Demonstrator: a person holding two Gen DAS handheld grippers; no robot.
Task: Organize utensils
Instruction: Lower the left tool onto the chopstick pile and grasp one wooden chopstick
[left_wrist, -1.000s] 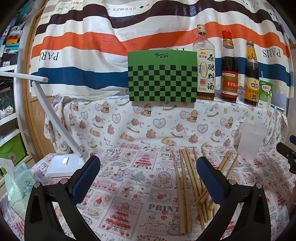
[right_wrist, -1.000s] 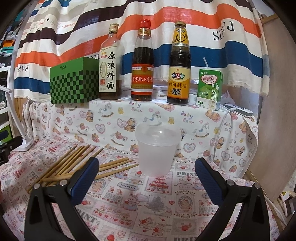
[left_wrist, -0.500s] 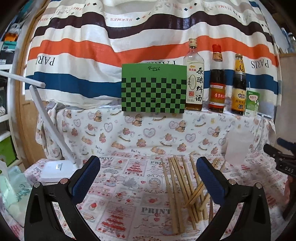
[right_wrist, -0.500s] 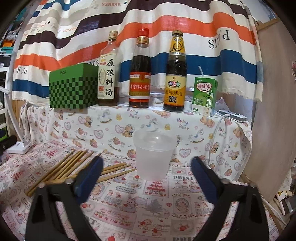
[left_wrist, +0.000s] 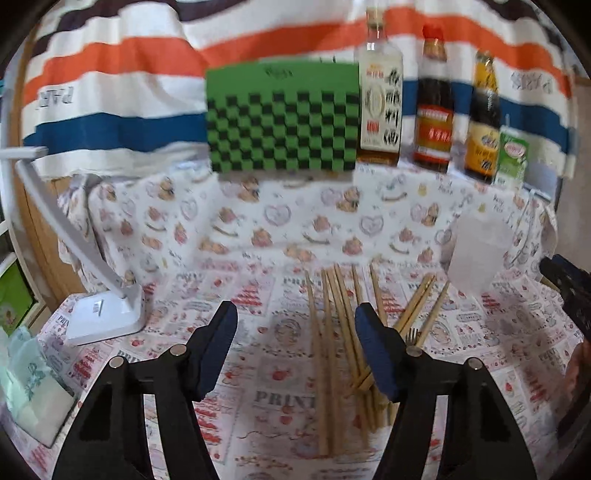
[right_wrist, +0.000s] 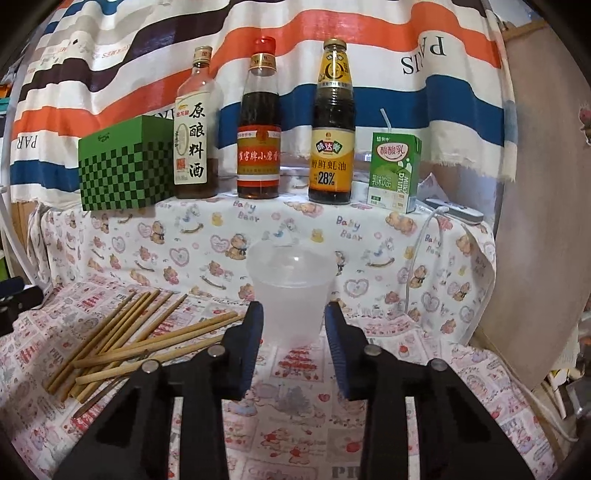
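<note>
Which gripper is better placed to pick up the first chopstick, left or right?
Left, probably. The left gripper is open right over the chopsticks, with one finger among them. The right gripper faces the plastic cup, with the chopsticks off to its side.

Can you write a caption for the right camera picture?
Right gripper open in front of the plastic cup, chopsticks scattered on the tablecloth.

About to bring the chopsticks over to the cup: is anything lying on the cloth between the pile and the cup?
Nothing visible does. In the right wrist view the chopsticks lie left of the upright cup, with only bare patterned tablecloth between them. The right gripper sits near the cup, jaws apart.
</note>
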